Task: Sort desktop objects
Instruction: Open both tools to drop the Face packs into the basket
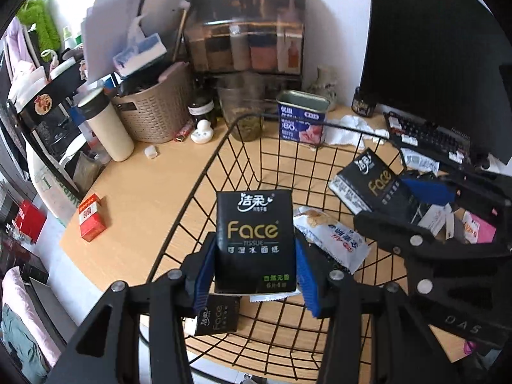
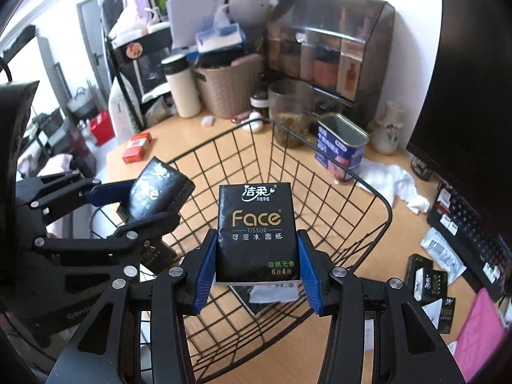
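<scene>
**Two tissue packs held over the wire basket**

Face tissue pack [image 1: 255, 240] sat clamped between the blue pads of your left gripper [image 1: 255, 275], label up, hanging above the inside of the black wire basket [image 1: 243, 147]. Your right gripper [image 2: 257, 272] held a second Face tissue pack [image 2: 256, 236] the same way, fingers closed on its two long sides, also over the basket. Each gripper showed in the other's camera, close together and both loaded.

Below your left pack lay another black Face pack [image 1: 217, 316] on the basket floor, with a white snack packet [image 1: 332, 236] beside it, so the basket looked like the collecting spot and the step in hand looked like the drop.

To do that drop well, you had to lower each pack close to the wire floor before opening the fingers, since a soft pack let go from high up could bounce or land on edge. You did best to release one at a time, as the two grippers were near enough to knock each other. Aiming beside the pack already lying there, not on the snack packet, would have kept the pile flat.

More Face packs [image 2: 430, 280] lay on the desk by the keyboard [image 2: 470, 227], outside the basket, so sorting seemed partly done.
</scene>
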The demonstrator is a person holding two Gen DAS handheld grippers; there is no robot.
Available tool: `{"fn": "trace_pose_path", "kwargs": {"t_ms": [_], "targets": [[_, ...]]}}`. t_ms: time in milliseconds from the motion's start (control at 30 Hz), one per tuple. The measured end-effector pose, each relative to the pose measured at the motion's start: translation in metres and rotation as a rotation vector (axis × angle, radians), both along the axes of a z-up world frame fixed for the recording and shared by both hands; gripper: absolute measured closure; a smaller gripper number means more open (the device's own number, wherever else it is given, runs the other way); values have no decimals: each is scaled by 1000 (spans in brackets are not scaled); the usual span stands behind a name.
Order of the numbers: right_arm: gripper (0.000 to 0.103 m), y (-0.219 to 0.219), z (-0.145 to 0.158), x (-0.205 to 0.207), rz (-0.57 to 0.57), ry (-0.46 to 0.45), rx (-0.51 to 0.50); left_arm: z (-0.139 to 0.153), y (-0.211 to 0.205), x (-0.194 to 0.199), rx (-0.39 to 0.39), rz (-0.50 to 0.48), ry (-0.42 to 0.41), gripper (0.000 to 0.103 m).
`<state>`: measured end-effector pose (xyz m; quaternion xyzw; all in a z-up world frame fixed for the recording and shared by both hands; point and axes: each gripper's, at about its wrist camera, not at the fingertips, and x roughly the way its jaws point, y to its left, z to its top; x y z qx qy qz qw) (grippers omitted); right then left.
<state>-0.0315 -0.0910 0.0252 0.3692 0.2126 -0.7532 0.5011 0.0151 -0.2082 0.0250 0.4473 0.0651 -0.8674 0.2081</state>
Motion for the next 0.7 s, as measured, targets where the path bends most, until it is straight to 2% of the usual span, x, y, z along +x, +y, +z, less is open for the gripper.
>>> {"fn": "trace_pose_path", "kwargs": {"t_ms": [167,367,700], "targets": [[55,0,-6,-5,-4,-1,-7,-4,2,-3,-31,1,-16,50],[52,2,-2,-7,-24,21,-19,-3,4,-3,-65,9,-20,38],[52,3,1,-5,-26,24,-26,-2,1,-1,-54,10,-20,37]]}}
